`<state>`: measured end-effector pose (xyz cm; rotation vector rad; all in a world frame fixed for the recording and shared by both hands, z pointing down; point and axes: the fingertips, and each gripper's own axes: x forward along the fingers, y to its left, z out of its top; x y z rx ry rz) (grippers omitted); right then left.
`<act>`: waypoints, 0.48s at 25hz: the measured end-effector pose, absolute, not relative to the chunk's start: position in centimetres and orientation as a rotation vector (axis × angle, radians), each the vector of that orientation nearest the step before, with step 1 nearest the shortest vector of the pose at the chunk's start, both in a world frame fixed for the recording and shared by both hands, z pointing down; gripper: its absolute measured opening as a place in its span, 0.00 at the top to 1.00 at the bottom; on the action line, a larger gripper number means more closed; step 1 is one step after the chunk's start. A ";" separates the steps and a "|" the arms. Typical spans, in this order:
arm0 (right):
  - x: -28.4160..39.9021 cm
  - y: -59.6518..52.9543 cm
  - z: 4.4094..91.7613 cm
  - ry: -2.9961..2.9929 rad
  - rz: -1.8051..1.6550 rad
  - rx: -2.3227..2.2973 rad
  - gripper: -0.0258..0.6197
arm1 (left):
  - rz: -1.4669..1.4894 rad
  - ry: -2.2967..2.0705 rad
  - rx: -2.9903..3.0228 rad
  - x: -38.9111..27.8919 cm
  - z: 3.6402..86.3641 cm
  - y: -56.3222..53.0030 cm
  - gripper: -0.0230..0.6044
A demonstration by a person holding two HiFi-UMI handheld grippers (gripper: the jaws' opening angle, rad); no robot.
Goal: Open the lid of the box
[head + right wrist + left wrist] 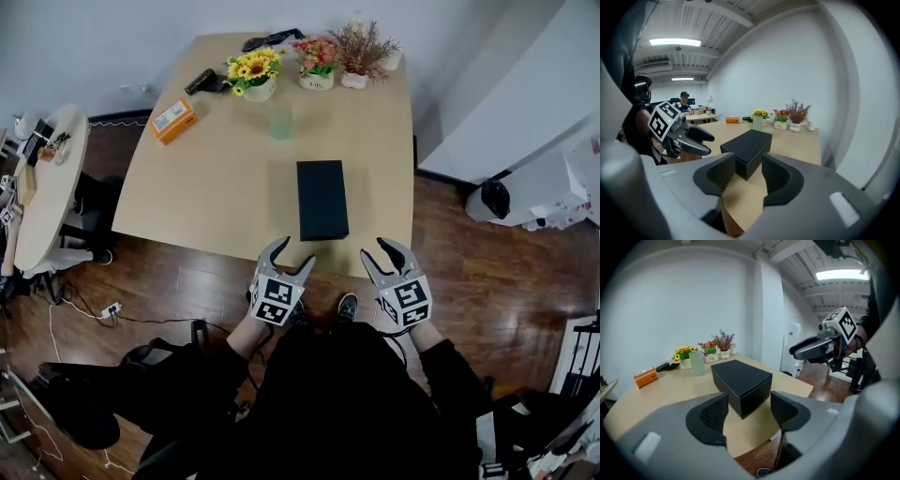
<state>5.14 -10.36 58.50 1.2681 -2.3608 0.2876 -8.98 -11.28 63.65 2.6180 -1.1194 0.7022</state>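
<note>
Grey plastic, my left gripper [292, 253] and right gripper [378, 249] hover at the tan wooden table [225, 178] edge, jaws apart, empty. Just ahead sits the matte black rectangular box [322, 199], lid shut. I'm on approach and must next straddle that lid.

An office meeting room. A long pale wooden table [216, 187] stands on dark wood flooring [469, 272] against a white wall [103, 42], with potted flowers [317, 61] at its far end. A cluttered round side table [47, 178] is at the left, and fluorescent strip lights [675, 42] hang above a person [684, 96] at far desks.
</note>
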 end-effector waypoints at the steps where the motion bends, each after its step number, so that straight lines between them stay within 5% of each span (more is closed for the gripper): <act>1: 4.8 -11.1 59.7 -2.350 0.285 1.223 0.66 | 0.716 -1.120 2.609 -8.8 64.2 -11.9 0.51; 7: 2.7 -14.6 65.5 -2.315 0.346 1.012 0.43 | 0.860 -1.063 2.553 -7.1 67.2 -14.1 0.40; 12: 1.4 -15.0 67.4 -2.320 0.342 0.856 0.42 | 0.972 -1.020 2.539 -6.0 68.1 -15.2 0.40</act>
